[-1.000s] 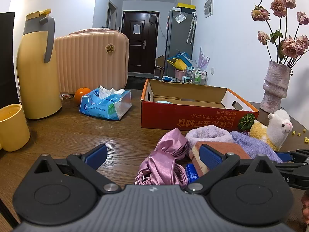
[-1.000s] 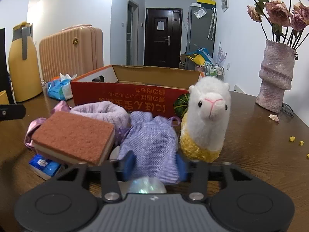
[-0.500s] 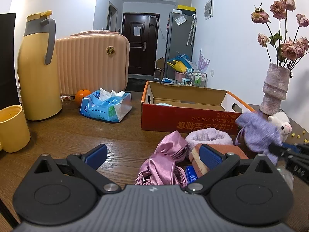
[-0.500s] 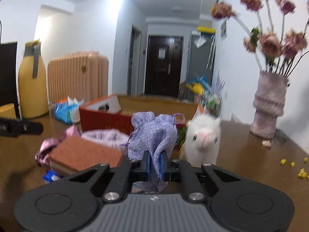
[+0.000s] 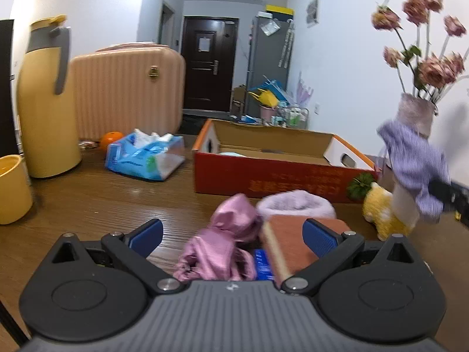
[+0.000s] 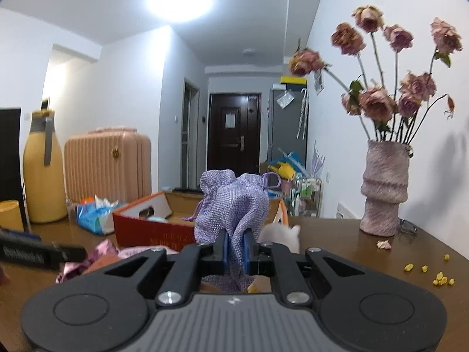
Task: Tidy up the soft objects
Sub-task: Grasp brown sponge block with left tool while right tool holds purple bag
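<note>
My right gripper (image 6: 235,246) is shut on a lilac mesh pouch (image 6: 231,202), held up in the air; in the left wrist view the same pouch (image 5: 413,164) hangs at the far right above a yellow-and-white plush alpaca (image 5: 384,214). My left gripper (image 5: 233,231) stands open, low over the table, with nothing between its fingers. Just ahead of it lie a pink satin cloth (image 5: 225,243), a brown sponge (image 5: 296,243), a small blue pack (image 5: 262,267) and a fluffy lilac ring (image 5: 296,205). An open red cardboard box (image 5: 281,170) sits behind them.
On the wooden table stand a yellow jug (image 5: 44,99), a yellow mug (image 5: 13,187), a peach case (image 5: 126,88), an orange (image 5: 110,138), a blue tissue pack (image 5: 145,155) and a vase of dried roses (image 6: 384,187). Yellow crumbs (image 6: 428,272) lie at the right.
My right gripper shut on the lilac pouch and lifted it off the table, tilting up so the alpaca dropped low behind the pouch. The left gripper stayed where it was, open.
</note>
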`<action>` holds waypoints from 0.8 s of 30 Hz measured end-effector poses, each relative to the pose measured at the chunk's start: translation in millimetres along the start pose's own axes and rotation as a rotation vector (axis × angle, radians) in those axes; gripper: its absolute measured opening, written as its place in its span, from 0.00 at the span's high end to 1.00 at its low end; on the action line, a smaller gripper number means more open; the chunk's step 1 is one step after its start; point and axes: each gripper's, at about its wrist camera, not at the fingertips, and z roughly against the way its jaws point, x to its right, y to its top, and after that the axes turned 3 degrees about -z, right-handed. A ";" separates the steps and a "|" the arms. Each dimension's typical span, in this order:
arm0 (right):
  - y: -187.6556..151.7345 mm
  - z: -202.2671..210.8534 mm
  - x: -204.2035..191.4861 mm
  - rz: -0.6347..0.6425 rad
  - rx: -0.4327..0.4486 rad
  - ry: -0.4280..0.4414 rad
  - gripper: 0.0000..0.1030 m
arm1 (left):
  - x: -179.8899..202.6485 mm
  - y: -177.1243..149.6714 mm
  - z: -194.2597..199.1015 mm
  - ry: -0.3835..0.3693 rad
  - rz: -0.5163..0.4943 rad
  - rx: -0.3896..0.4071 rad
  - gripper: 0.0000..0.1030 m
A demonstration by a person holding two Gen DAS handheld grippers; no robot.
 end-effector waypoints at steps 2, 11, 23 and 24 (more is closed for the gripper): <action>2.2 3.7 4.1 -0.010 0.013 0.000 0.90 | 11.3 -1.3 -1.6 -0.011 -0.013 -0.007 0.00; 4.3 14.7 31.5 -0.039 0.035 -0.031 0.90 | 58.3 -4.4 -15.0 -0.047 -0.056 -0.050 0.00; 0.8 20.0 63.9 -0.066 0.030 -0.070 0.90 | 99.4 -8.2 -40.0 0.027 -0.140 -0.102 0.00; 0.7 19.6 64.7 -0.067 0.028 -0.069 0.90 | 101.4 -9.0 -42.2 0.039 -0.152 -0.104 0.00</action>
